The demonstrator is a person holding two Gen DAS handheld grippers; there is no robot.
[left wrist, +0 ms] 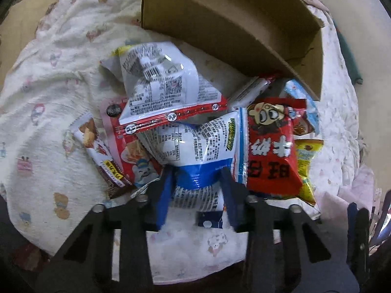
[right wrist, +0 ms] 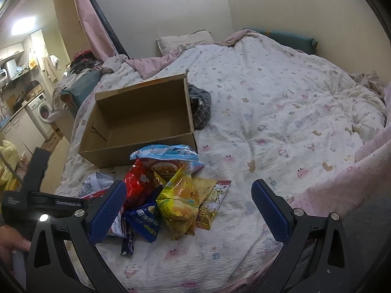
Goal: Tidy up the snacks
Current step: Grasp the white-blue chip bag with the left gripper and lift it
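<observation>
Cardboard box (left wrist: 232, 24): top cut off by the left wrist view's edge. Blue-and-white packet (left wrist: 195, 146): lower part hidden behind gripper fingers (left wrist: 165, 195). Dark blue packet (right wrist: 144, 219): print too blurred to read. Hand (right wrist: 12, 244): cut off at frame edge.

A bed (right wrist: 281, 102) under a white quilt printed with small cartoon figures fills most of the right wrist view. Lying on it: an open cardboard box (right wrist: 139, 122) left of centre, a heap of snack packets (right wrist: 166, 190) below the box, and a striped grey cloth (right wrist: 200, 107) beside the box's right wall.
</observation>
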